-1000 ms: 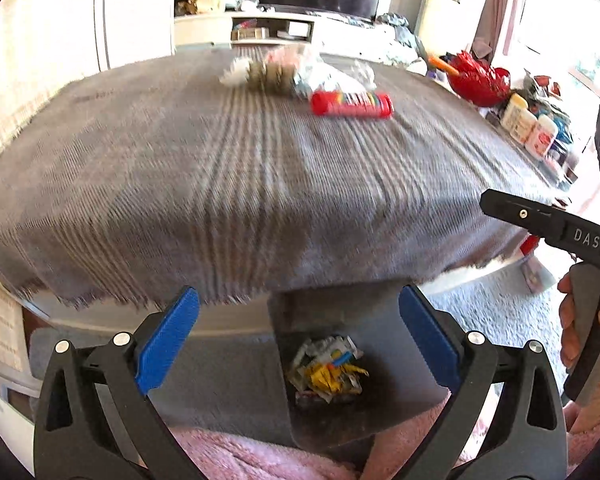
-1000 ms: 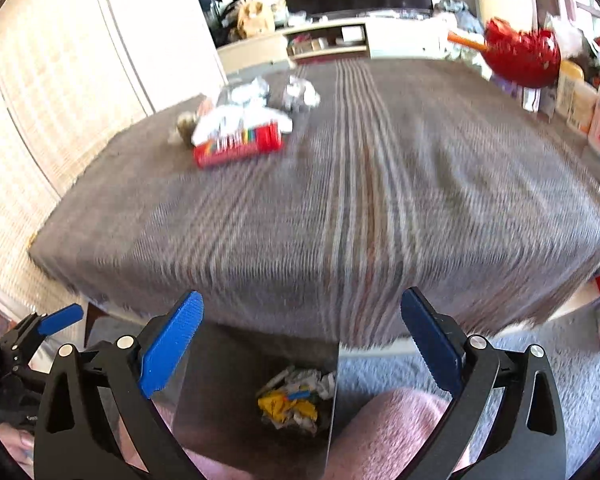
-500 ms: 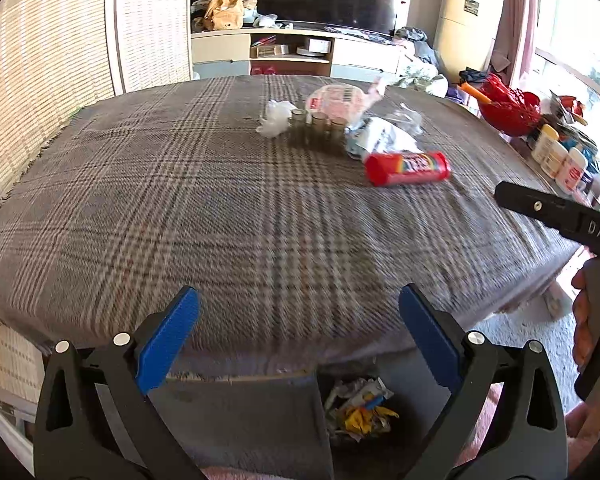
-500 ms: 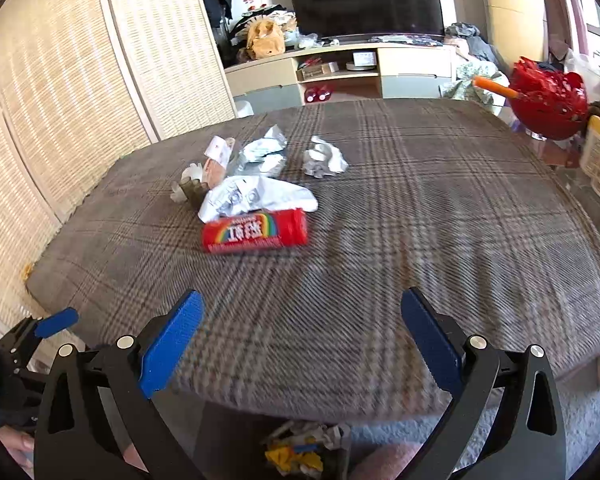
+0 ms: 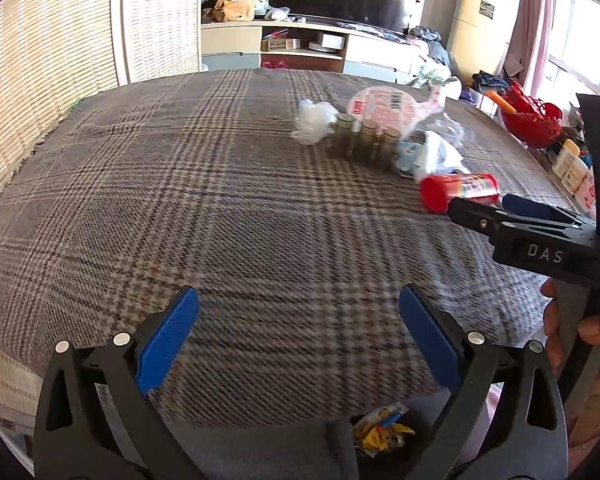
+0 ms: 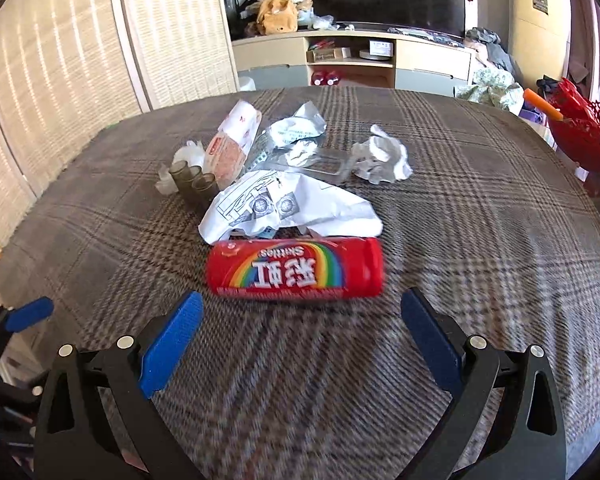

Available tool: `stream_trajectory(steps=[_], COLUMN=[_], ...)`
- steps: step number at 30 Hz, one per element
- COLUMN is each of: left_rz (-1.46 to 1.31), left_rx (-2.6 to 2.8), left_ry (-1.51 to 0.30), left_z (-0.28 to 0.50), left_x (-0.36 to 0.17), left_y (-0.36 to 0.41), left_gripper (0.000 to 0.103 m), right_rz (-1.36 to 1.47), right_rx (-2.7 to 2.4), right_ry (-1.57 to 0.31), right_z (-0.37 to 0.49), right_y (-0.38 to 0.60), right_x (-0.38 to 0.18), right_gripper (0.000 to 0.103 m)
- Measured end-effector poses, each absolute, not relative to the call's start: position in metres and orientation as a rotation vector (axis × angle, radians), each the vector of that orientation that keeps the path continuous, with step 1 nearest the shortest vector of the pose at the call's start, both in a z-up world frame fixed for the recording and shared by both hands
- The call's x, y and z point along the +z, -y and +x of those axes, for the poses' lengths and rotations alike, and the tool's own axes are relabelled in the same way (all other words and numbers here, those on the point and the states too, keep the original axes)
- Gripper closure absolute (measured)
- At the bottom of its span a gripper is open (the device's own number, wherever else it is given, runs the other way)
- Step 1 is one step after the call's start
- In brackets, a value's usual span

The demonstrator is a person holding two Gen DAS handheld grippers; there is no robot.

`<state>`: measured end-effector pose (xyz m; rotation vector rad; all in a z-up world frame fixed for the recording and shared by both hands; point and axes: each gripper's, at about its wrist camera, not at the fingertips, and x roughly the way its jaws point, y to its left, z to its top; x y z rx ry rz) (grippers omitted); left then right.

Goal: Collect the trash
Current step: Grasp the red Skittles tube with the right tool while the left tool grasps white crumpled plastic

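Right tool lined up on red candy tube

Right tool [image 6: 298, 330] spread wide, empty, just short of red cylindrical candy tube [image 6: 296, 270] lying on plaid-covered tabletop [image 6: 480, 240], long axis crosswise to the fingers, dead ahead. Left tool [image 5: 298, 330] also open, empty, well apart from tube. Crumpled white paper wrapper [image 6: 288, 208] touching tube's far side.

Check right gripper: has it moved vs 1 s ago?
Yes. The right gripper has advanced over the plaid table toward the red Skittles tube; a second ago it sat back at the table's near edge, above the trash bin.
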<state>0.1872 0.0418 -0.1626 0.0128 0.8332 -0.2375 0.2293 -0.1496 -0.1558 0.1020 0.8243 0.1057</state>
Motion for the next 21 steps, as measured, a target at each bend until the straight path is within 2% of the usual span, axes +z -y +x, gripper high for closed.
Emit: stream_trajectory(steps=[9,10,11,21], left_rz=[0.011,0.011,0.013,0.039], left_rx=[-0.235,-0.237,-0.24,-0.315], left_ry=[-0.82,-0.819,-0.817,-0.784], left_z=[0.21,0.213,0.216,0.237], left_x=[-0.157,-0.157,-0.156,-0.145], left_y=[-0.051,-0.051,-0.051,-0.019], left_gripper=[0.008,0.008,0.008,0.009], right_rz=[0.098,0.099,0.095,0.114], right_rx=[0.067,0.068,0.066,0.061], right_ry=[-0.849,-0.849,-0.847,-0.804], right_z=[0.248,0.249,0.25,0.238], right_y=[0.142,0.142,0.142,0.177], right_x=[-0.161,-0.161,-0.16,-0.158], right_gripper=[0.004,0.005,0.009,0.01])
